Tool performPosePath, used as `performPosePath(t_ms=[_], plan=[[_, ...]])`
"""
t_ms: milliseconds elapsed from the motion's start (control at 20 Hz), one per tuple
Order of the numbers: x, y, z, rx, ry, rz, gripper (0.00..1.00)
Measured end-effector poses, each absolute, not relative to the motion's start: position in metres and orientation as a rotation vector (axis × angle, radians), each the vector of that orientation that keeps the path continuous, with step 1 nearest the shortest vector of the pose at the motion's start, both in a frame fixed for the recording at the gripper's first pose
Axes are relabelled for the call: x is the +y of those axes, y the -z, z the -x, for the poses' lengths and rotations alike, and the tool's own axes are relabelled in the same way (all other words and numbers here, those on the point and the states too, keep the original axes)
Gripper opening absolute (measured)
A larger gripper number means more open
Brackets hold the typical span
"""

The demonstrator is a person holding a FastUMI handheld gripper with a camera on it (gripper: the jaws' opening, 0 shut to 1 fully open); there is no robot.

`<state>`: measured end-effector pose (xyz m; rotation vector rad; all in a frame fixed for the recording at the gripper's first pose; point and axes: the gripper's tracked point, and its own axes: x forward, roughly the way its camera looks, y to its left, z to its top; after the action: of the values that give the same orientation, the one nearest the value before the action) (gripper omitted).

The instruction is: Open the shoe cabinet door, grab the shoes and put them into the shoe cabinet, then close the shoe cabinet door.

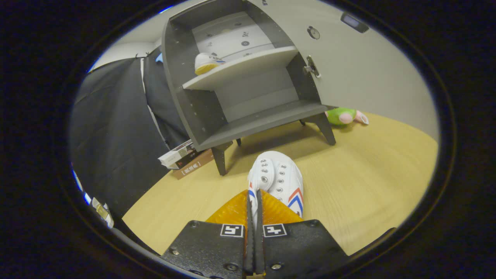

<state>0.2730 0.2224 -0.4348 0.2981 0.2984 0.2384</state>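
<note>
A grey shoe cabinet (201, 116) stands on the wooden floor beyond my fingers, and its door (364, 66) is swung open to the right. One white shoe (207, 62) with a yellow sole lies on the upper shelf (248, 66). The lower shelf (263, 122) is bare. My gripper (254, 201) is shut on the edge of a second white shoe (277, 180) with red and blue stripes. This shoe sticks out ahead of the fingers, toe towards the cabinet. I cannot tell whether it rests on the floor or hangs above it.
A stack of books (185, 158) lies on the floor by the cabinet's left front leg. A green and pink plush toy (343, 116) sits behind the cabinet's right leg, under the open door. Black cloth walls (116, 131) close off the left side.
</note>
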Motion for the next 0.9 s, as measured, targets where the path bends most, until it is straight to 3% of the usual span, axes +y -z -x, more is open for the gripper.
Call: performPosePath(t_ms=[500,900], plan=[[0.189,0.254,-0.187,0.07,-0.332,-0.208,0.05],[0.183,0.112,-0.195,-0.053,-0.26,-0.034,0.05]])
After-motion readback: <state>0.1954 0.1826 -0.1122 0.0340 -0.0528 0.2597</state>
